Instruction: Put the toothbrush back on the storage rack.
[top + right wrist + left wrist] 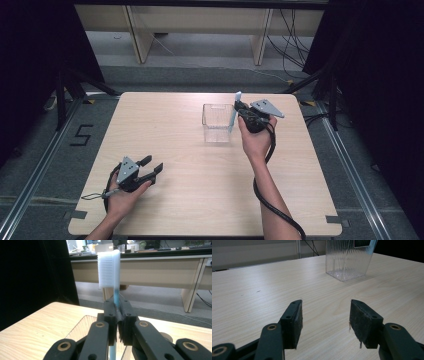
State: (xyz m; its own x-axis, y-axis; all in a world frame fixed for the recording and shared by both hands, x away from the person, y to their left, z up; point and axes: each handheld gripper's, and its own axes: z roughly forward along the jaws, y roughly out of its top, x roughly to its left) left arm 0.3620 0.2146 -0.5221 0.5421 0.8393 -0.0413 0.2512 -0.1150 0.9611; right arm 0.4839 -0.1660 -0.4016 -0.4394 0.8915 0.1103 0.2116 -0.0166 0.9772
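High view first: my right gripper (239, 111) is clamped on the toothbrush (234, 114) — it stands upright, head up, at the right rim of the clear box (217, 123) on the table (190, 150). I see my left gripper (151, 167) low near the front-left, jaws apart and holding nothing — well away from the box.

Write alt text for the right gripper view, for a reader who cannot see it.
The right gripper has its two black jaws shut on the neck of a toothbrush, held upright with its white bristled head above the jaws and its blue handle running down between them. Below lie a clear plastic container and the wooden table; desks stand beyond.
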